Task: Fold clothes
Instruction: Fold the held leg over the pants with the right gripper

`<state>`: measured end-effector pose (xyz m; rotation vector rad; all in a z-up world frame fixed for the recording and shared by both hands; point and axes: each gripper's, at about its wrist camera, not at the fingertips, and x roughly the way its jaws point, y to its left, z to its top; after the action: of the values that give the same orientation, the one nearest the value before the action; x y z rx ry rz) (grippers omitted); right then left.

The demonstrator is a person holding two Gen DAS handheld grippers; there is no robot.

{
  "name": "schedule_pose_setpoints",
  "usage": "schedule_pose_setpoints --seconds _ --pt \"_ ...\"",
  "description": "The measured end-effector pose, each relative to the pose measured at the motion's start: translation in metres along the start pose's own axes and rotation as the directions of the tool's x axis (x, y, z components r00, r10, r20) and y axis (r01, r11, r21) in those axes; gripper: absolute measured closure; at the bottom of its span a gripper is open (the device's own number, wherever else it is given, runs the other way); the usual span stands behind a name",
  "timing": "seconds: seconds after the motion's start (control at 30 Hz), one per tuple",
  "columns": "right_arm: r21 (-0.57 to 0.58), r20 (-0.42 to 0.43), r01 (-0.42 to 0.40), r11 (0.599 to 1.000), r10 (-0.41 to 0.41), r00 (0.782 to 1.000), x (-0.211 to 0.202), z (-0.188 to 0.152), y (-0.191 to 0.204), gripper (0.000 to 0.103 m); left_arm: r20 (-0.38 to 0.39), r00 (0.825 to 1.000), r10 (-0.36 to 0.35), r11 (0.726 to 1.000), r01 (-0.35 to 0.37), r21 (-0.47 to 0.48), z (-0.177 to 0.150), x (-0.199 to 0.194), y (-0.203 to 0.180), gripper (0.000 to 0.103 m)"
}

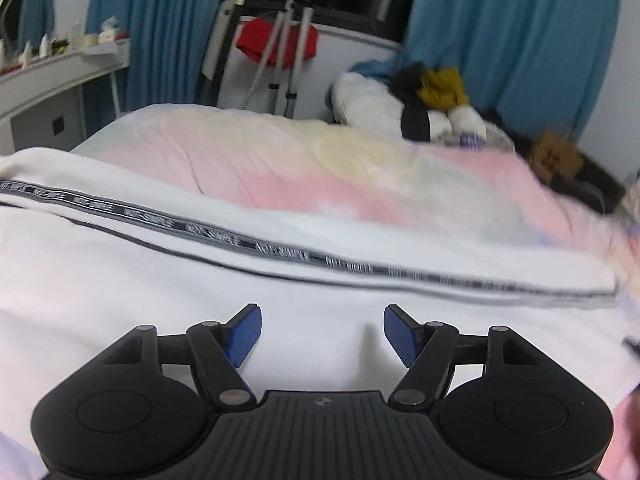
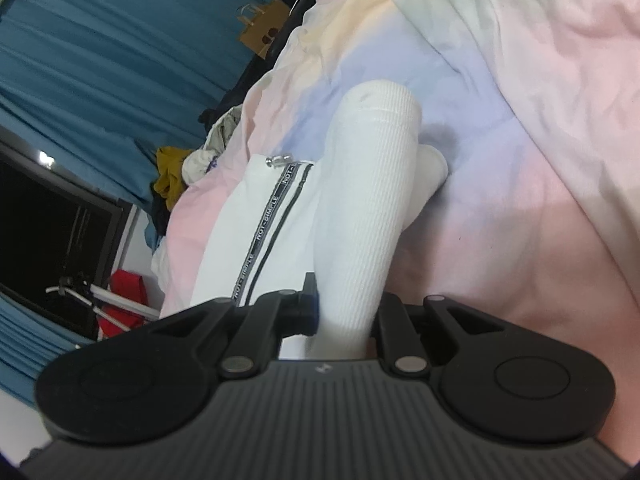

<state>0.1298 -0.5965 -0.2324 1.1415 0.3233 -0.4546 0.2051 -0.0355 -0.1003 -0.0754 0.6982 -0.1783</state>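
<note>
White garment [image 1: 160, 280] with lettered stripe [image 1: 280, 252]: flat on bed [image 1: 280, 168]. Left gripper [image 1: 322, 334]: above garment, fingers wide, empty. Right gripper [image 2: 344, 312]: fingers clamping ribbed cuff [image 2: 368, 200].

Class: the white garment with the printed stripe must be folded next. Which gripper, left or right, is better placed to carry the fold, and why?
Right. The right gripper is shut on the ribbed white cuff; the left gripper hovers open above the white garment, holding nothing.
</note>
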Motion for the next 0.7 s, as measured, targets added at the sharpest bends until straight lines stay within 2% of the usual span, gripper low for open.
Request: schedule_pose_setpoints --seconds 0.1,0.2,0.7 --pt "-0.015 -0.003 0.008 1.0 -0.008 1.0 0.003 0.0 0.0 0.09 -0.038 0.999 0.026 0.998 -0.023 0.066 -0.013 0.011 -0.009 0.033" --pt "0.003 -0.004 0.012 1.0 -0.012 1.0 0.003 -0.002 -0.001 0.09 -0.056 0.997 0.058 0.984 -0.047 0.173 -0.025 0.026 -0.014 0.032" --pt "-0.077 0.051 0.071 0.995 -0.067 0.996 -0.001 -0.009 0.018 0.09 -0.07 0.997 0.012 0.985 0.0 0.17 -0.023 0.034 0.001 0.03"
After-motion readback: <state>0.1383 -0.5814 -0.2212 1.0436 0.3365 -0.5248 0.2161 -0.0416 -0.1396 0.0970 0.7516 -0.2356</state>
